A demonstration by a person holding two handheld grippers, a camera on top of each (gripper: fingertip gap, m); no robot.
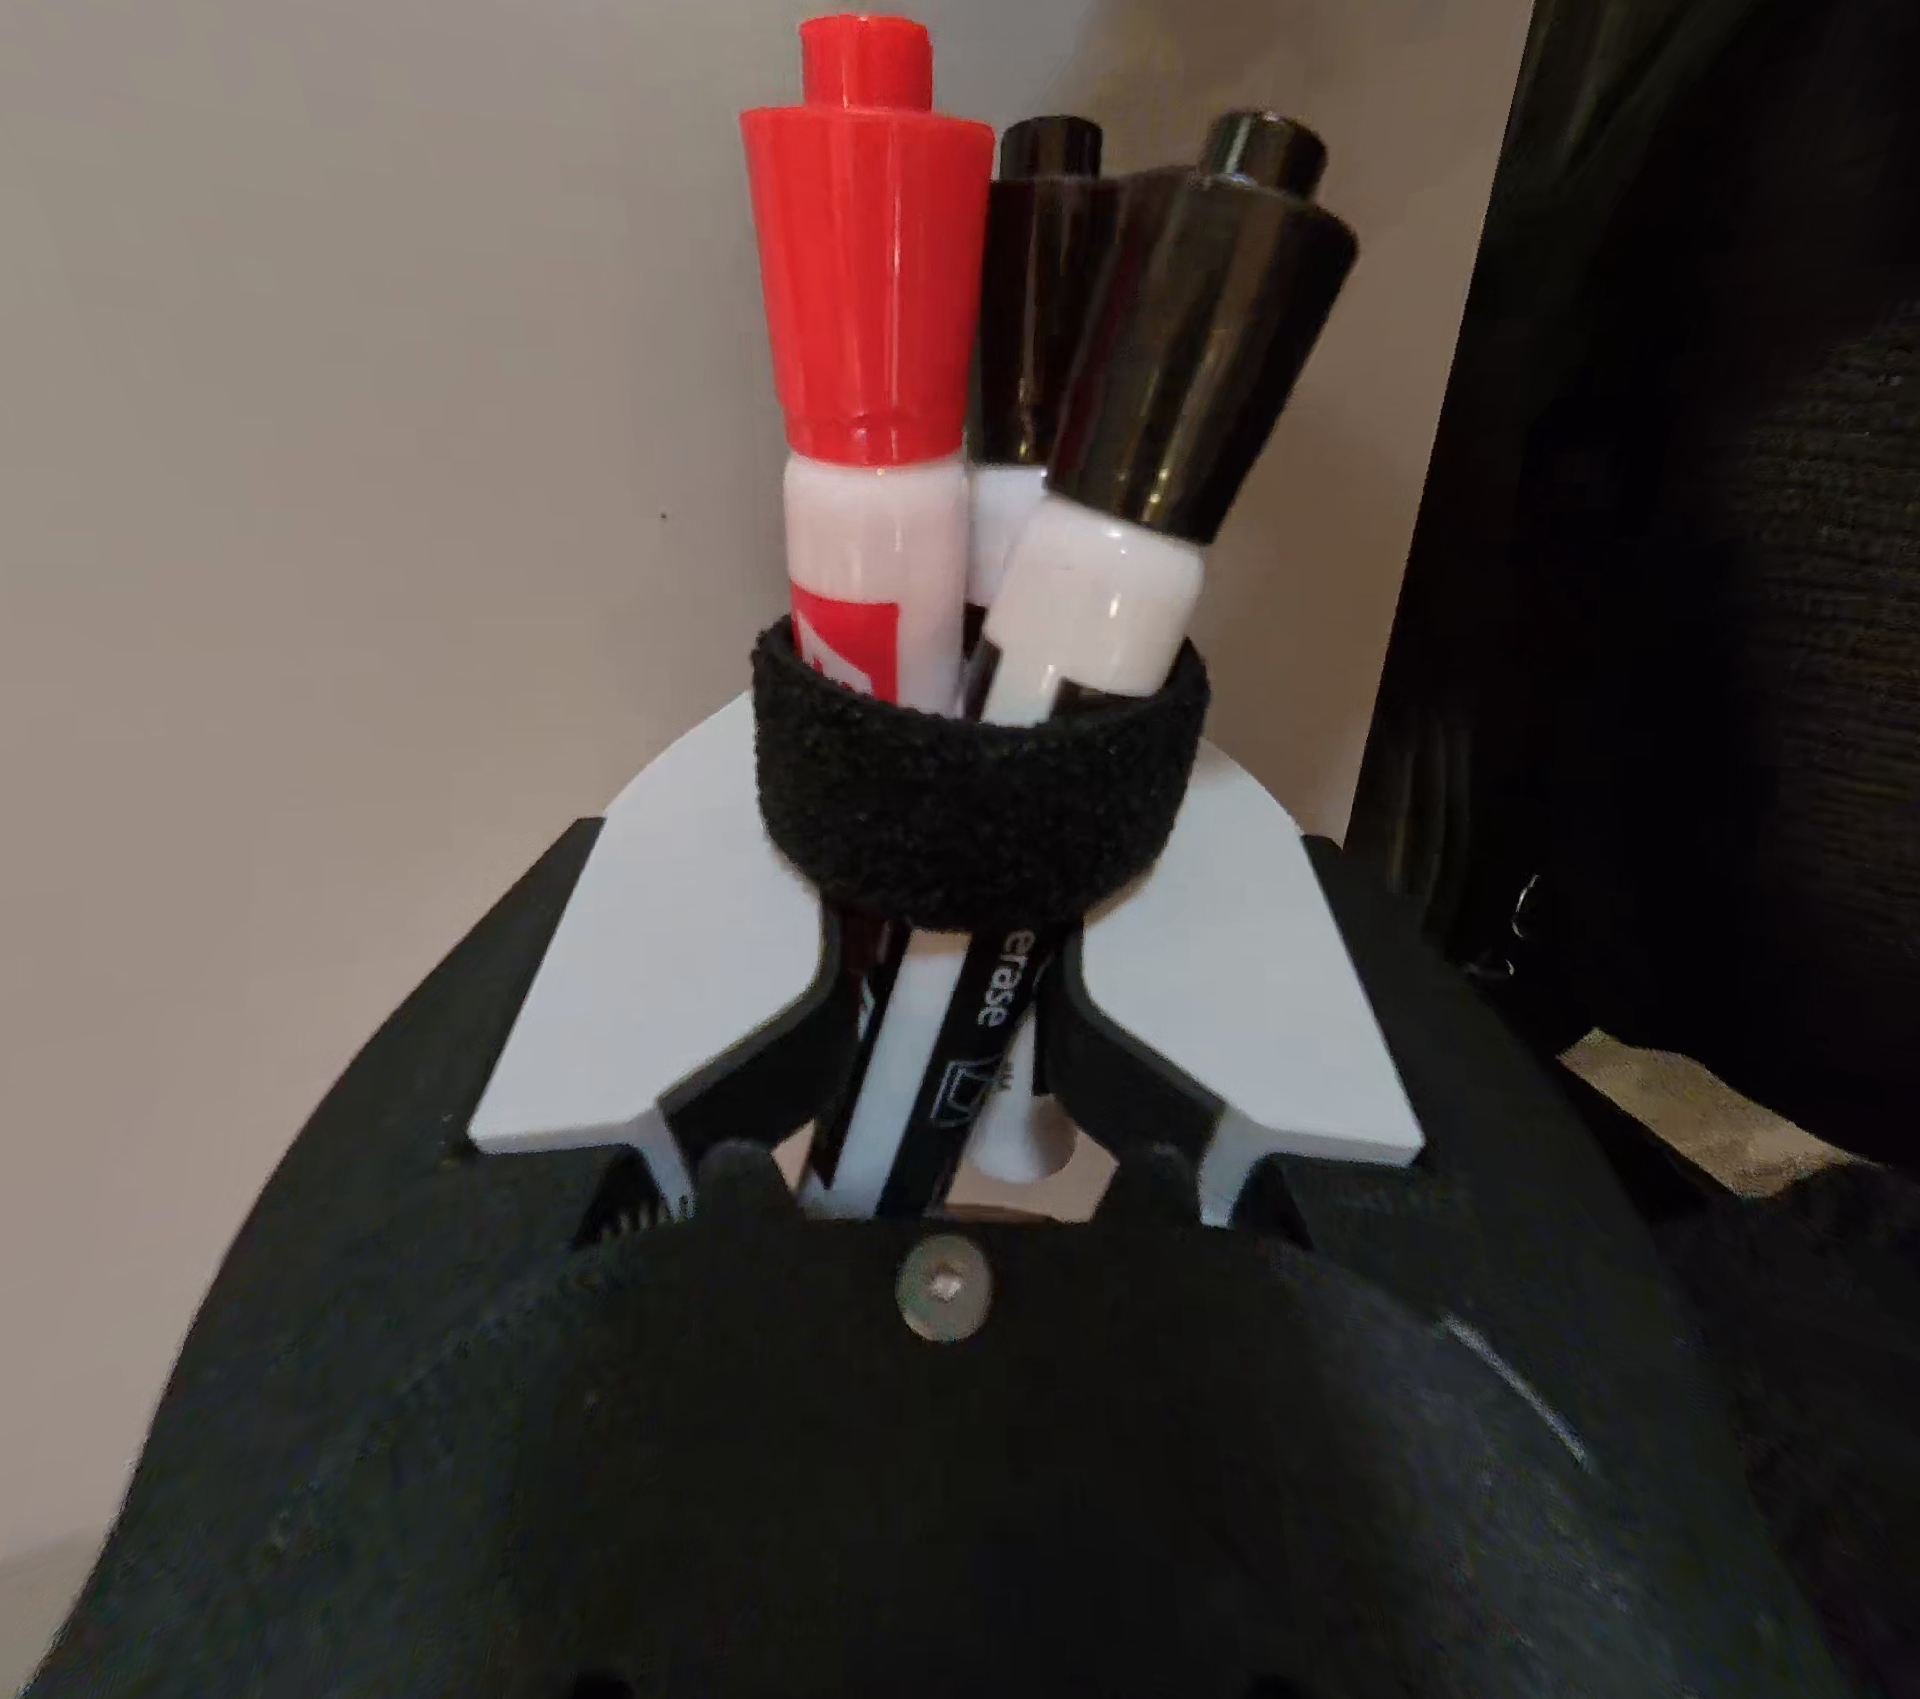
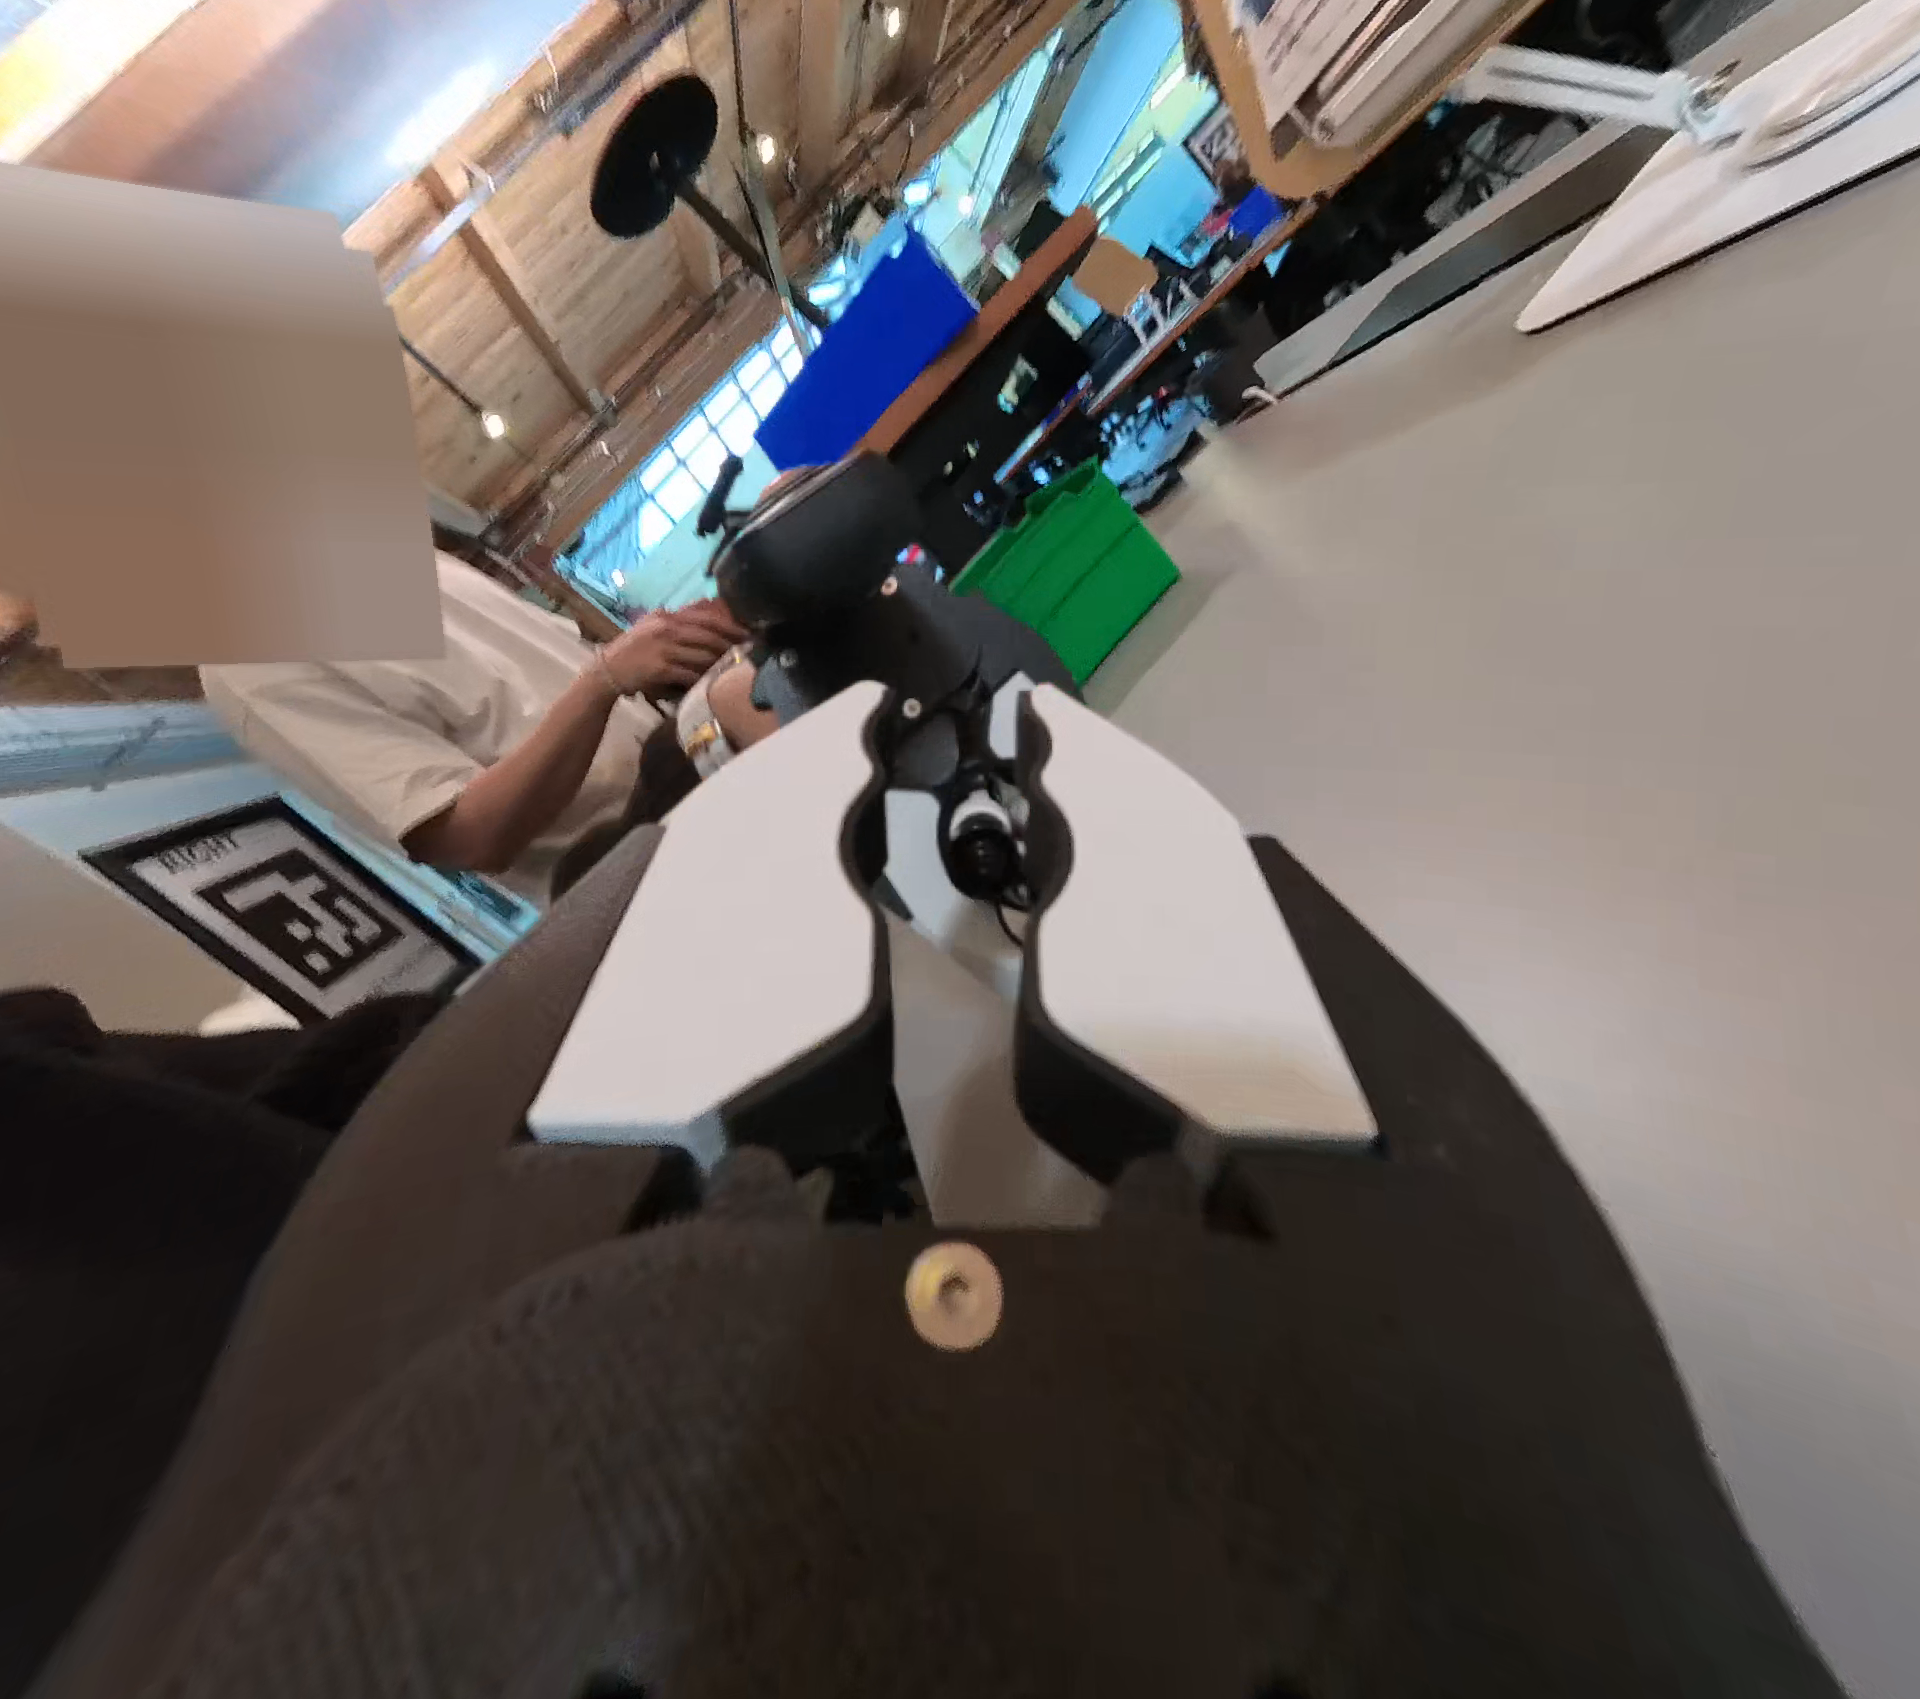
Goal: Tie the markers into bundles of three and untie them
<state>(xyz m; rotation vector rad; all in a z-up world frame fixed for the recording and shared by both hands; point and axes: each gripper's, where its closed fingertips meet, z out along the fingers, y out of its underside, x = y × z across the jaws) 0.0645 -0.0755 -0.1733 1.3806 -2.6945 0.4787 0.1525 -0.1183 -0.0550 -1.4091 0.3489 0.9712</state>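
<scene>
Pale grey tabletop (image 1: 312,506) fills the space under my left tongs (image 1: 951,984), smooth and bare apart from a tiny dark speck. Closest to me, those tongs pinch the lower barrels of three markers, their white fingers (image 1: 665,974) closed in tight on the bundle. Just past the fingertips a black fuzzy strap (image 1: 977,802) wraps around all three. Above the strap stand the caps: the red marker (image 1: 868,299) on the left, a black marker (image 1: 1195,361) leaning to the right, and a second black marker (image 1: 1029,299) tucked between and behind them. Dark black fabric (image 1: 1683,506) hangs along the right edge beyond the tabletop.

From my right tongs (image 2: 951,735) the room looks tilted. Their white fingers (image 2: 748,922) stand a narrow gap apart with nothing clearly between them; I cannot tell whether they grip anything. Just beyond the tips I see my other tool's black body (image 2: 831,569), and the same grey tabletop (image 2: 1507,818) stretches off to the right. Left of it lies a black-and-white square tag (image 2: 281,906), and a person's arm (image 2: 540,745) in a pale shirt reaches in. Farther off sits a green bin (image 2: 1070,569), then a blue panel (image 2: 873,361), a white board (image 2: 1714,215) on the table, and wooden ceiling beams (image 2: 644,195) with small lights.
</scene>
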